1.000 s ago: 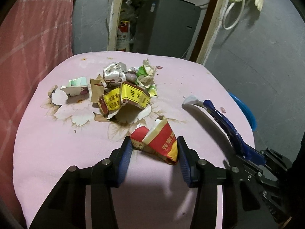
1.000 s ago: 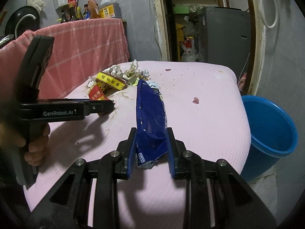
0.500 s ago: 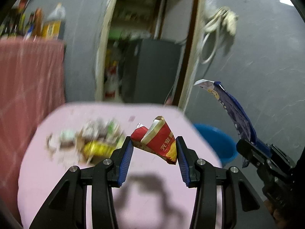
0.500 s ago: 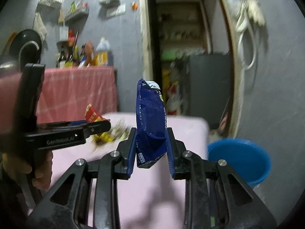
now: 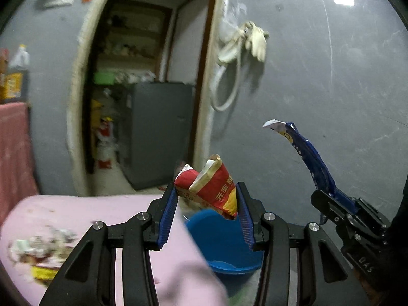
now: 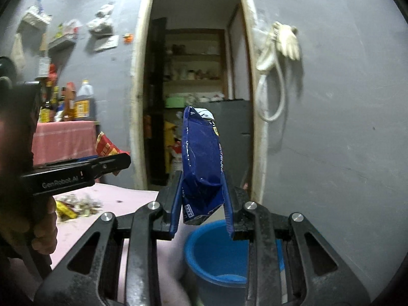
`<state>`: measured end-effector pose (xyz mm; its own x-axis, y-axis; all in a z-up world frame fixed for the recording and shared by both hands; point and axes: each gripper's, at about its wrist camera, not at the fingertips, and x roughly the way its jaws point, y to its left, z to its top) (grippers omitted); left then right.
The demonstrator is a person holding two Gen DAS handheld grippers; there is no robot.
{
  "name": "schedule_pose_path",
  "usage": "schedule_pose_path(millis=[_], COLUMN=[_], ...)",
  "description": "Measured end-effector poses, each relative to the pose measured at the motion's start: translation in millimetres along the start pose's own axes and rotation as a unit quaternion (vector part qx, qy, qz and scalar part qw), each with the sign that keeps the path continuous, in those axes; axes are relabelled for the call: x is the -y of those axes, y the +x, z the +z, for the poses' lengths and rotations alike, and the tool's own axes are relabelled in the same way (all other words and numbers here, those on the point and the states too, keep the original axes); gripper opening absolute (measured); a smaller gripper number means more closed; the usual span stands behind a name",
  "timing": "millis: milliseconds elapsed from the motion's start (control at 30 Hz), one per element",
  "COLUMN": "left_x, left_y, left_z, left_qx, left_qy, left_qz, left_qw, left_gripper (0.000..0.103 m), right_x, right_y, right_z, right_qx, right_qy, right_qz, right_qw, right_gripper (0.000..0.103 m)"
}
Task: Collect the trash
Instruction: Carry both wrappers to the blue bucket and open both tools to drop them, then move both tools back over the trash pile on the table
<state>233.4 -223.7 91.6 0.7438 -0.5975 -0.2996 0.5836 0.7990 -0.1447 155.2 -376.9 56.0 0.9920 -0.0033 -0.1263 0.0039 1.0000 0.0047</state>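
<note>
My left gripper (image 5: 206, 213) is shut on a crumpled red and yellow paper packet (image 5: 213, 185), held in the air above the blue bucket (image 5: 224, 244). My right gripper (image 6: 202, 205) is shut on a blue foil snack bag (image 6: 201, 163) that stands upright above the same blue bucket (image 6: 221, 255). The right gripper with the blue bag (image 5: 308, 153) shows at the right of the left wrist view. The left gripper with the red packet (image 6: 107, 148) shows at the left of the right wrist view. A pile of trash (image 5: 40, 250) lies on the pink table (image 5: 102, 211).
The bucket stands on the floor beside the table's right edge, next to a grey wall (image 5: 331, 89). A doorway (image 6: 193, 89) with shelves and a dark cabinet lies ahead. A hose and glove (image 6: 278, 58) hang on the wall. Bottles (image 6: 68, 102) stand at the left.
Both grippers rose off the table with their trash and swung right, over the blue bucket. The trash pile has dropped to the lower left of both views.
</note>
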Motion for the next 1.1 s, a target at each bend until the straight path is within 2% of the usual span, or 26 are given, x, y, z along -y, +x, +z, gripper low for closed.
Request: schedule_pose_path(millis=[167,267,400,533,667,833,1033,1100], left_x=[8.8,10.0,9.6,9.8,6.8,0.4,-3.6,-4.7], left_y=[63.6,104.2,153.8,186.4,205.3,201.3,174.8,154.7], left_z=[-0.2,-7.2,-23.9,-45.4,-67.8,-68.0,-55.3,-46.4], left_qx=[-0.079,-0.128,-0.186,-0.232,-0.272,-0.274,-0.233,-0.206], left_qy=[-0.001,-0.011,-0.013,-0.009,-0.026,-0.039,-0.045,-0.049], left_qz=[-0.032,-0.035,-0.026,-0.015,-0.005,-0.007,-0.01,-0.01], left_qw=[0.9964,0.9911,0.9821,0.9725,0.962,0.9608,0.9714,0.9773], left_gripper=[0.041,0.041,0.041,0.042,0.048,0.059,0.065,0.073], right_x=[35.2,53.4,70.8,78.3,82.5,88.4,87.3,84.3], right_y=[22.3,37.9,57.5,74.7,80.3,76.1,63.2,57.9], right_z=[-23.2,-43.7,-71.3,-91.7,-105.5,-109.8,-86.5,-77.6], right_qx=[-0.038,-0.068,-0.111,-0.146,-0.168,-0.172,-0.139,-0.124], right_qy=[0.037,0.068,0.107,0.13,0.146,0.153,0.142,0.134], right_qz=[-0.018,-0.025,-0.028,-0.027,-0.028,-0.037,-0.052,-0.054], right_qw=[0.998,0.995,0.988,0.98,0.974,0.973,0.979,0.982], right_gripper=[0.029,0.029,0.029,0.029,0.031,0.042,0.059,0.066])
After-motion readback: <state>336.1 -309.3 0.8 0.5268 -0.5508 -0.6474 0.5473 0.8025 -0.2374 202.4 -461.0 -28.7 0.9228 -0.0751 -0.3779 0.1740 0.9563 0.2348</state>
